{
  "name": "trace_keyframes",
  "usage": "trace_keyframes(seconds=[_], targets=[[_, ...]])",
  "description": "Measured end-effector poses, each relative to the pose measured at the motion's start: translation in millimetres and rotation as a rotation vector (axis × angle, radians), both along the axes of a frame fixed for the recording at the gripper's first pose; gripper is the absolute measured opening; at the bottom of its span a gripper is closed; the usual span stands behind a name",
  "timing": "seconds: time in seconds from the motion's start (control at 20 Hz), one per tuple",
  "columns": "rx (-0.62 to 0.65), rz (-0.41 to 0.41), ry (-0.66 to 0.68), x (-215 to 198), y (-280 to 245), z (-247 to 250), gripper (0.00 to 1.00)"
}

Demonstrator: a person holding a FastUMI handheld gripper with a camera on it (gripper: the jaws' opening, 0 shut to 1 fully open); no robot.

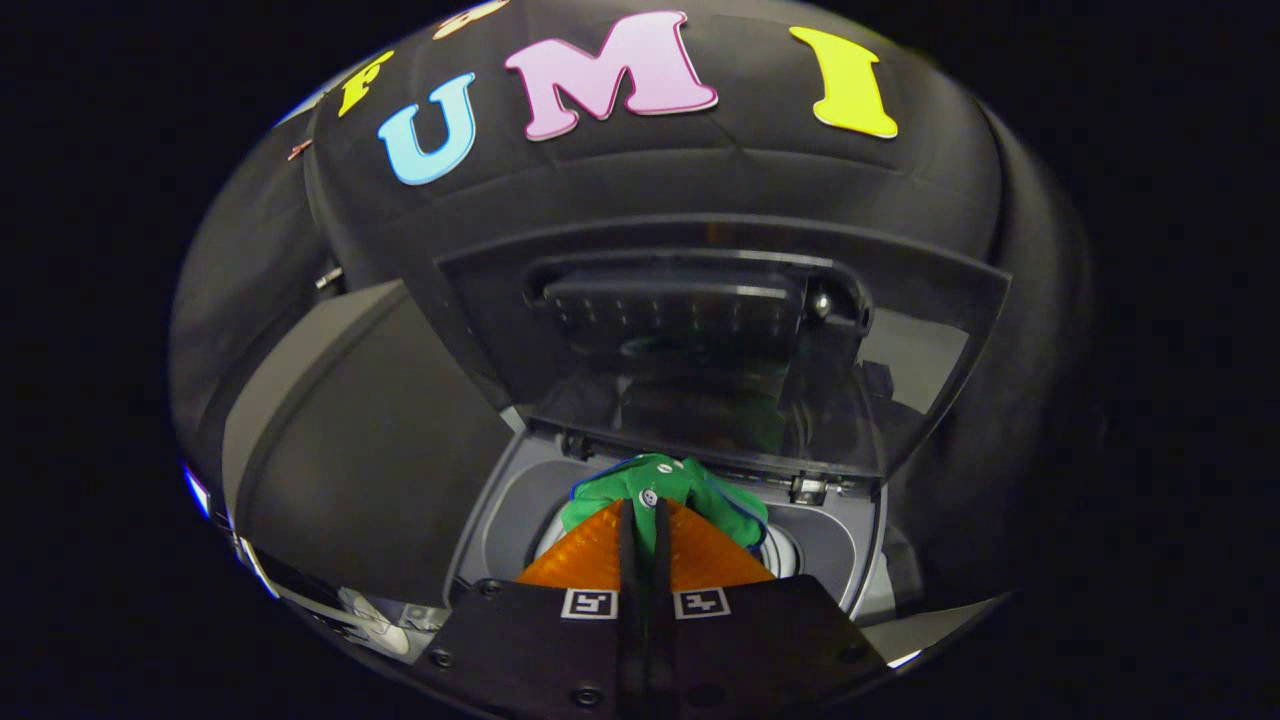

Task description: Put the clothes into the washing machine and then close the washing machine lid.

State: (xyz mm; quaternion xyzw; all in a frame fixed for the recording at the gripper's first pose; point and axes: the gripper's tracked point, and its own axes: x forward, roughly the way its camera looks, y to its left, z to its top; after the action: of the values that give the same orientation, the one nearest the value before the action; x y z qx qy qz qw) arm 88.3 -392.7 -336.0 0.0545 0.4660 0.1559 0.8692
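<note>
Gripper (640,520) fingers pinch what looks like a green garment (700,490) over the washing machine drum (775,548) (lid (720,350) propped open); we risk cloth snagging the rim on release.

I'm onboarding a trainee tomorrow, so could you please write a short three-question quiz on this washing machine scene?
1. True or false: the dark transparent hinged lid of the washing machine stands open.
2. What do the tongs grip? A) soft green cloth garment B) towel C) nothing
3. Fill in: the garment hangs over the machine's round ___.

Key: 1 true. 2 A; the closed fingers pinch it. 3 opening, its grey rim showing around the cloth.
</note>
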Motion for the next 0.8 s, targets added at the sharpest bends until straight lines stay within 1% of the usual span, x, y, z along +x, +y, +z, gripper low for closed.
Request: trace_keyframes(seconds=[0.1,0.2,0.35,0.45,0.55,0.7,0.75,0.8], targets=[[-0.019,0.014,0.082,-19,1,-32,0.06],[-0.032,0.002,0.142,-36,-2,-55,0.06],[-0.048,0.014,0.173,-47,-4,-81,0.06],[-0.141,0.019,0.177,-54,-17,-103,0.06],[-0.145,-0.021,0.211,-62,-18,-114,0.06],[-0.144,-0.07,0.237,-62,-23,-121,0.06],[-0.123,-0.095,0.239,-60,-22,-118,0.06],[-0.077,-0.127,0.238,-56,-17,-113,0.15]])
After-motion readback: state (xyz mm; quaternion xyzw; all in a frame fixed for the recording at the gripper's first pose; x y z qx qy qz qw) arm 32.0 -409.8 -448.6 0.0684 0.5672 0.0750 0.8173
